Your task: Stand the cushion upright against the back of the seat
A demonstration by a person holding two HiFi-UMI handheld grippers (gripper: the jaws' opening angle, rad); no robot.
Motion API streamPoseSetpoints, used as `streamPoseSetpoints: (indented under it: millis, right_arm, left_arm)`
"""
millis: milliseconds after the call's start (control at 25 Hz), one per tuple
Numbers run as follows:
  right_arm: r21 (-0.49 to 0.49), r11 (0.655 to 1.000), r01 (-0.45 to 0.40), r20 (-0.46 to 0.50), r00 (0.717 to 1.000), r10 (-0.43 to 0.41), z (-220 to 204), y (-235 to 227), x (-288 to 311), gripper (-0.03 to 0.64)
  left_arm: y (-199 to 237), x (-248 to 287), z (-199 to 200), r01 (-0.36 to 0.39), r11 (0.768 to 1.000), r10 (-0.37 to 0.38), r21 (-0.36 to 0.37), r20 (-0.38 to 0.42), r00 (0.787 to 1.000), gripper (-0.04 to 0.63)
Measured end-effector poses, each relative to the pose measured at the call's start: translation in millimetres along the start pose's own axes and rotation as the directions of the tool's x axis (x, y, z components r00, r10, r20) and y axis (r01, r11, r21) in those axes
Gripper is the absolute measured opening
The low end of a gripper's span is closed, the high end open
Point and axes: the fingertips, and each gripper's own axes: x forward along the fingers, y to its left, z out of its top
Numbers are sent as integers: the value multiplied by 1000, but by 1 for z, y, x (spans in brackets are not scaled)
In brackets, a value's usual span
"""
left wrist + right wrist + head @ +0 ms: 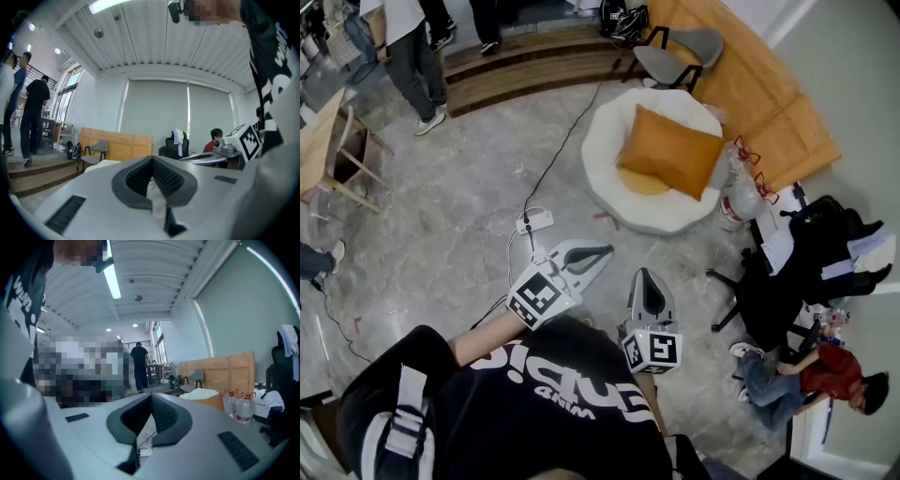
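An orange square cushion (670, 150) rests slanted on a round white seat (609, 187), over a yellow pad. Both grippers hang well short of the seat, above the marble floor, in front of the person's body. In the head view my left gripper (602, 252) points toward the seat with its jaws shut and nothing between them. To its right, my right gripper (645, 277) is also shut and empty. The left gripper view shows its closed jaws (152, 161) and a sliver of the seat (101, 163). From the right gripper (151, 397), the seat (200, 393) and the cushion (211, 401) are far off.
A power strip (535, 222) with a black cable lies on the floor between me and the seat. Two water bottles (739, 192) stand right of the seat. A grey chair (677, 53) and wooden panels (769, 94) are behind it, and a black office chair (792, 277) stands right. People stand on steps (525, 61).
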Motion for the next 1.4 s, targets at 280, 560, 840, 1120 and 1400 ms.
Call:
streamPoseSetpoints:
  millis: [280, 560, 840, 1120, 1400]
  right_arm:
    - [-23, 999, 22, -9, 1000, -22, -9, 16, 5, 21]
    - [16, 997, 75, -28, 997, -74, -21, -2, 3, 21]
    - [14, 995, 101, -10, 995, -101, -14, -30, 16, 21]
    - [9, 995, 95, -12, 995, -95, -4, -60, 35, 21]
    - [13, 996, 87, -18, 996, -86, 4, -92, 59, 21]
  left_arm:
    - [16, -17, -10, 25, 999, -25, -20, 11, 1000, 8]
    - [26, -12, -30, 27, 998, -29, -49, -37, 999, 8]
    - [34, 13, -26, 29, 998, -31, -48, -41, 999, 8]
    - [47, 45, -18, 19, 999, -20, -41, -33, 999, 8]
    - [62, 87, -13, 23, 999, -24, -27, -26, 999, 8]
